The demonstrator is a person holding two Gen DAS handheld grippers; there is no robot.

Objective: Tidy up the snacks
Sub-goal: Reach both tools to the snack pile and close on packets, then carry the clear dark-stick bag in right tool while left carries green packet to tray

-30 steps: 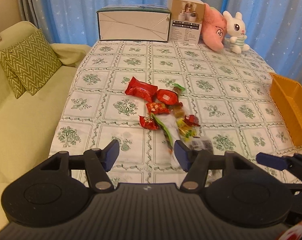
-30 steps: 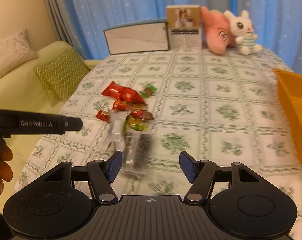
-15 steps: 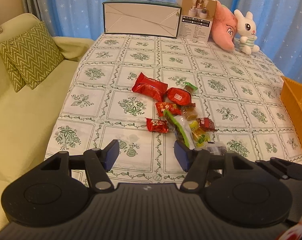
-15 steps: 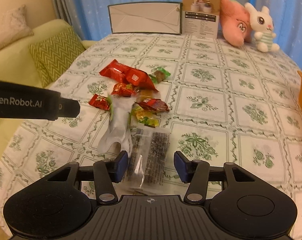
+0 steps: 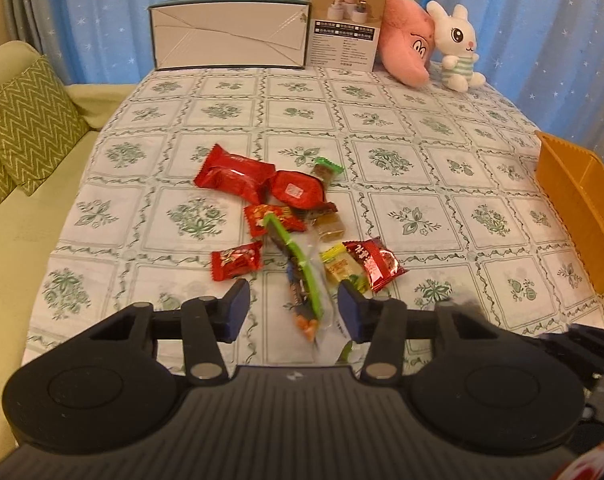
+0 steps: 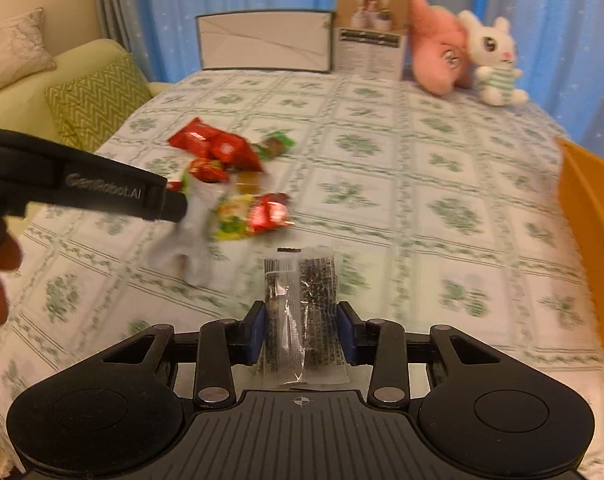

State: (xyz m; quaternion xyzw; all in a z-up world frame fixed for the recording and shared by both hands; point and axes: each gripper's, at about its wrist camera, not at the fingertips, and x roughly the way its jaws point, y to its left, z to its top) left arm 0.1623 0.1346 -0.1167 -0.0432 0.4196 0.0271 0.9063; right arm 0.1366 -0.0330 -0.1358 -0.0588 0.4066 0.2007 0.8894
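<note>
Over the last second both grippers dropped to the snacks: the right gripper (image 6: 301,332) has its jaws closing onto the clear plastic packet of dark seaweed (image 6: 302,320), while the left gripper (image 5: 293,310) has jaws still spread but closing around the long clear green-edged packet (image 5: 302,280); sorting begins.

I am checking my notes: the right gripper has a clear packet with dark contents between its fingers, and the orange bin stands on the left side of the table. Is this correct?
Not fully. The right gripper does have the clear packet between its fingers, its jaws closing, but the orange bin stands at the table's right edge, as the right wrist view shows.
</note>
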